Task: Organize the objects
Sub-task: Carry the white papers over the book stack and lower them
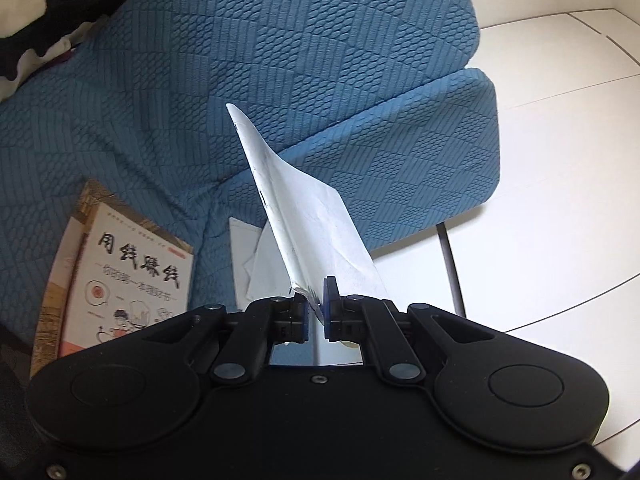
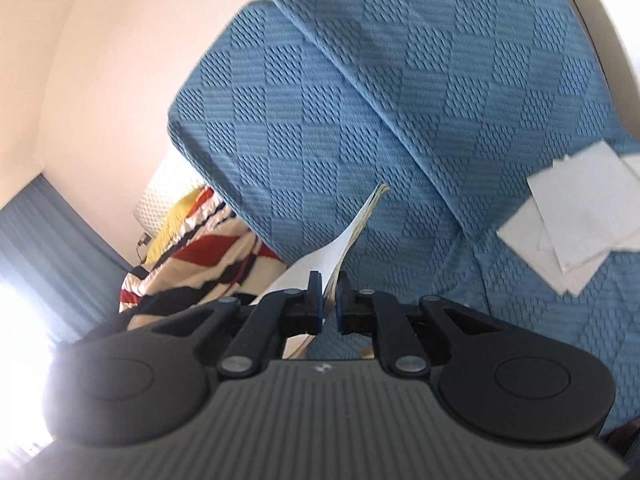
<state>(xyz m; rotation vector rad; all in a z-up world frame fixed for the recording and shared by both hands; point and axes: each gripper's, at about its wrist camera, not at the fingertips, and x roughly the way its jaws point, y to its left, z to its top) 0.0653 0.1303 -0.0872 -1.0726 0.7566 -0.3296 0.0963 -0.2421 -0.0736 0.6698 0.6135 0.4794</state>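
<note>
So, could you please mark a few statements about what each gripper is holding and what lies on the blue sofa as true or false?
1. The left gripper is shut on a sheet of white paper. True.
2. The right gripper is open and empty. False: it is shut on a thin booklet that stands up between its pads.
3. A book with an illustrated cover lies on the blue sofa. True.
4. The white tissues lie on the floor. False: in the right wrist view they rest on the blue sofa.
5. The striped blanket is plain blue. False: it has red, yellow, white and dark stripes.
</note>
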